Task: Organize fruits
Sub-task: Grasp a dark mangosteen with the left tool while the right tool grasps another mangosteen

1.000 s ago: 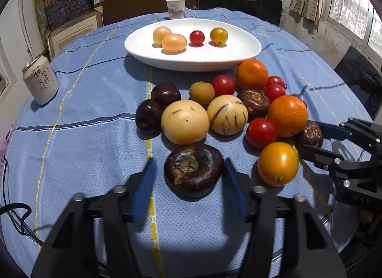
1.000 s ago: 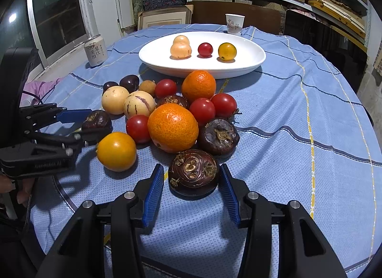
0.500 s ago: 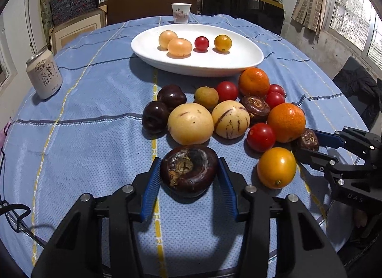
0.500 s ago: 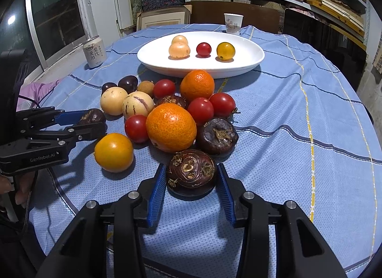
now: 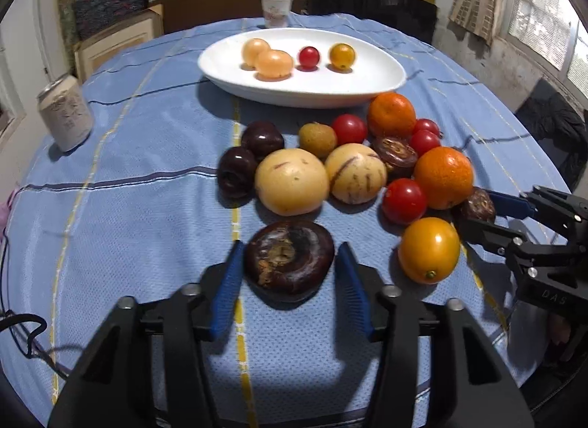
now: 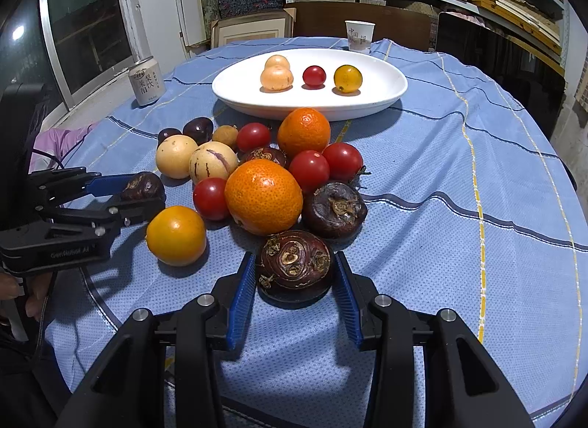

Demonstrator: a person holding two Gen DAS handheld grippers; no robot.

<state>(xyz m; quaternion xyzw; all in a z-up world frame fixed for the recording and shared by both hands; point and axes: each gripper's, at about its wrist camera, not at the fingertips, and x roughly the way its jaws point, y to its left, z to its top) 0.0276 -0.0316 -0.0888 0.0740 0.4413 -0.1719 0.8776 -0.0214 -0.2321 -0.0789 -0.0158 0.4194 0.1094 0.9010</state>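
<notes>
My left gripper [image 5: 289, 260] is shut on a dark brown water chestnut [image 5: 288, 259] just above the blue cloth. My right gripper [image 6: 294, 266] is shut on another dark water chestnut [image 6: 295, 262]. A pile of loose fruit lies between us and the plate: two oranges [image 6: 263, 196], red tomatoes [image 6: 308, 170], two pale melons [image 5: 292, 181], dark plums [image 5: 235, 171], a yellow tomato [image 6: 175, 235]. The white oval plate [image 6: 382, 97] holds two peach-coloured fruits, a red tomato and a yellow one.
A drink can [image 5: 65, 111] stands at the table's left. A paper cup [image 6: 359, 36] stands behind the plate. Shelves and boxes lie beyond the round table. A cable [image 5: 22, 328] hangs at the left edge.
Both grippers have closed from open onto their water chestnuts. Both views now sit slightly higher and tilted, with the left chestnut raised a little.
</notes>
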